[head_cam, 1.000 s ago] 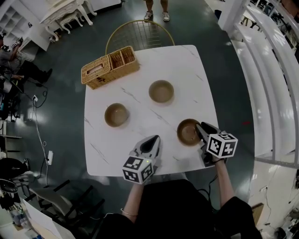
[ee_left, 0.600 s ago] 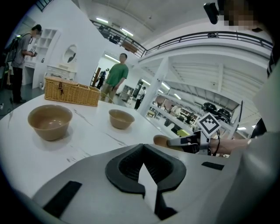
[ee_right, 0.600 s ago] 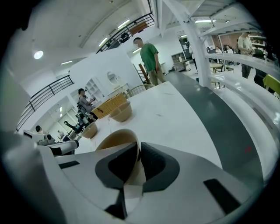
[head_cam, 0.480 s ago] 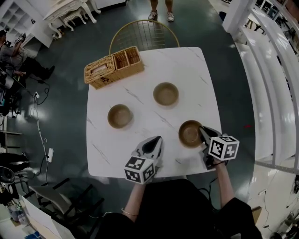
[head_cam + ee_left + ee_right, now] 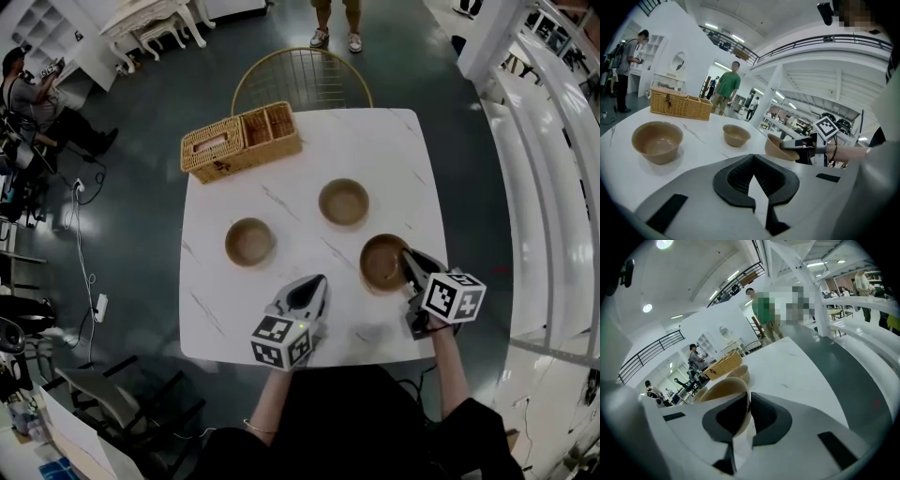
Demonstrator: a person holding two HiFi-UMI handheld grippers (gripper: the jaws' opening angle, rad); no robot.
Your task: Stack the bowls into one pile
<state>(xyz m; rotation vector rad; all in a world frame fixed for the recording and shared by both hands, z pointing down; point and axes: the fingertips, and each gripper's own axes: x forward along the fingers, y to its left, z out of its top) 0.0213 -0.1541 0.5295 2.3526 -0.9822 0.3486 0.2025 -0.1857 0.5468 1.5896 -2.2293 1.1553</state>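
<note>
Three tan bowls are on the white marble table [image 5: 384, 141]. One bowl [image 5: 250, 242] sits at the left and another [image 5: 343, 202] in the middle. My right gripper [image 5: 409, 258] is shut on the near rim of the third bowl [image 5: 383, 262], holding it tilted just above the table. In the right gripper view the rim [image 5: 719, 392] is pinched between the pads of that gripper [image 5: 749, 399]. My left gripper [image 5: 310, 284] hovers near the front edge with its jaws together and nothing in them. In the left gripper view, it [image 5: 753, 161] faces the left bowl [image 5: 657, 140], the middle bowl [image 5: 736, 135] and the held bowl [image 5: 778, 149].
A wicker basket [image 5: 240, 142] stands at the table's far left corner. A gold wire chair [image 5: 300, 80] is behind the far edge. People stand and sit on the dark floor around the table. A white railing runs along the right.
My right gripper has shut on the near-right bowl's rim and carried it a little up and towards the middle bowl. My left gripper has edged forward slightly.
</note>
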